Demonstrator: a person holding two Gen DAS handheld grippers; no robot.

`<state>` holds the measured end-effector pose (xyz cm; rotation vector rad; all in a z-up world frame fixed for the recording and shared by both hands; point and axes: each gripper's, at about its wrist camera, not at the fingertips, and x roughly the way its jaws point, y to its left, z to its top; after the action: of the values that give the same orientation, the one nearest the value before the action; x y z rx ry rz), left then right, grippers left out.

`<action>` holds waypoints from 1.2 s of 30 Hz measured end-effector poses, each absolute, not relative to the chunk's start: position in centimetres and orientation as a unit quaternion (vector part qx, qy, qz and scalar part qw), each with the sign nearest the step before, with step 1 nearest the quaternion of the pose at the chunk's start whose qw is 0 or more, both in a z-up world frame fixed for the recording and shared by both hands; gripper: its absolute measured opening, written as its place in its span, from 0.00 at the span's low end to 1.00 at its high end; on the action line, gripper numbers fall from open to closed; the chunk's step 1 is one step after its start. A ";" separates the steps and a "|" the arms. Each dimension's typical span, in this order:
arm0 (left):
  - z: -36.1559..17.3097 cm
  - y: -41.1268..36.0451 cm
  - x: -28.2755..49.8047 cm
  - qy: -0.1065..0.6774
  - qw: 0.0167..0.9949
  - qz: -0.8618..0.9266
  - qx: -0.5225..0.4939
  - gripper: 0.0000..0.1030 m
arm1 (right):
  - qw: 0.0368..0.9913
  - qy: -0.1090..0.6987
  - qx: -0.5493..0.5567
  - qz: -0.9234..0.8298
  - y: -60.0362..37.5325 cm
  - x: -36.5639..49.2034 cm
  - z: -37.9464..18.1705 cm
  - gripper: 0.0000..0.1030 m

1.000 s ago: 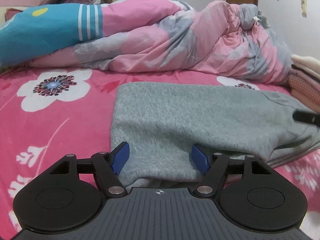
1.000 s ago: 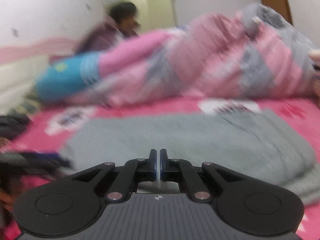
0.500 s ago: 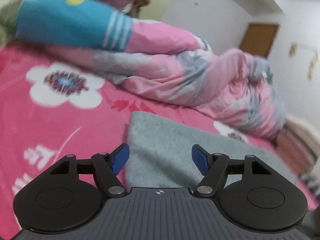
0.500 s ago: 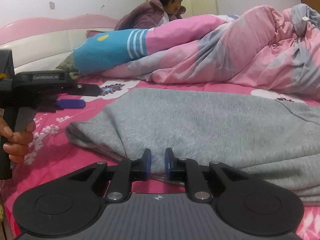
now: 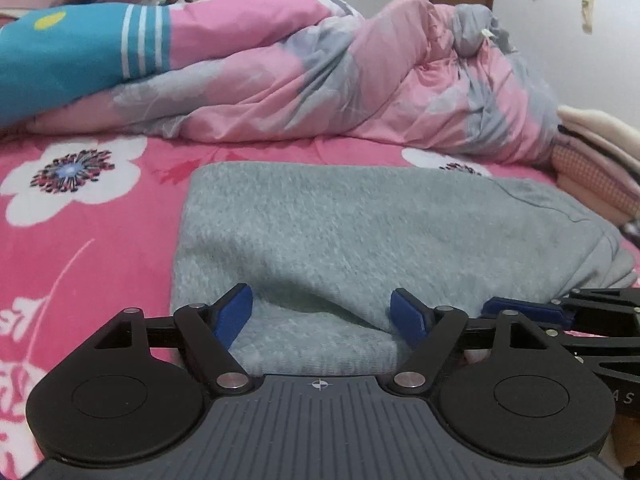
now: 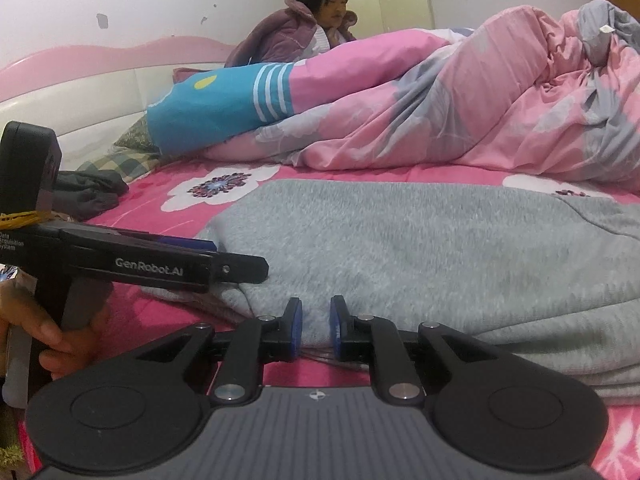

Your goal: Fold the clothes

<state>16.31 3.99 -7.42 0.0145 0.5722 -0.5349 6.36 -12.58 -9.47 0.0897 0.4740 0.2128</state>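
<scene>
Garment: I see a grey sweater [image 5: 360, 240] lying folded flat on the pink flowered bedsheet [image 5: 92, 248], its near edge right in front of both tools.
Left gripper: my left gripper [image 5: 322, 316] has its jaws wide and they are opening; the sweater's near hem bulges up between the blue pads [image 5: 234, 314], but I see the pads standing off the cloth, not pressing it.
Right gripper: my right gripper [image 6: 315, 330] has its jaws narrow, with a small gap; the sweater's lower edge sits in that gap. I cannot tell whether the pads actually pinch the fabric.
Tools together: in the left wrist view the right gripper comes in from the right edge, low, at the sweater's near corner; in the right wrist view the left gripper comes in from the left, held by a hand [image 6: 60, 332] on its grip.
Behind the sweater: a rumpled pink and grey quilt [image 5: 360, 80] lies across the bed, with a blue striped section at its left end.
Far side: a person [image 6: 304, 28] in a purple jacket sits behind the quilt, near the headboard [image 6: 80, 80].
Right edge: a stack of folded clothes [image 5: 592, 160] lies beside the sweater.
</scene>
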 end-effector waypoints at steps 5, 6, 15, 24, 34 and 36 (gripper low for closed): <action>-7.5 3.7 16.2 0.280 0.924 -0.260 0.015 0.79 | 0.965 0.235 0.049 0.107 -12.7 6.3 -9.5 0.15; -7.5 3.7 16.2 0.280 0.923 -0.262 0.014 0.80 | 0.965 0.235 0.051 0.107 -12.7 6.3 -9.5 0.15; -7.4 3.3 16.2 0.282 0.922 -0.266 0.020 0.90 | 0.962 0.237 0.075 0.115 -13.4 6.4 -9.6 0.16; -7.4 3.1 16.1 0.282 0.922 -0.263 0.023 0.93 | 0.962 0.237 0.076 0.117 -13.4 6.4 -9.6 0.17; -7.3 3.1 16.3 0.285 0.924 -0.256 0.024 0.97 | 0.965 0.228 0.073 0.112 -13.4 5.9 -9.1 0.18; -7.3 3.1 16.3 0.286 0.924 -0.253 0.023 0.97 | 0.967 0.220 0.075 0.109 -13.7 5.3 -8.3 0.19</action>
<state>16.29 3.12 -7.32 0.0473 0.5875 -0.5189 5.35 -13.68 -8.30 0.1524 0.4441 0.2200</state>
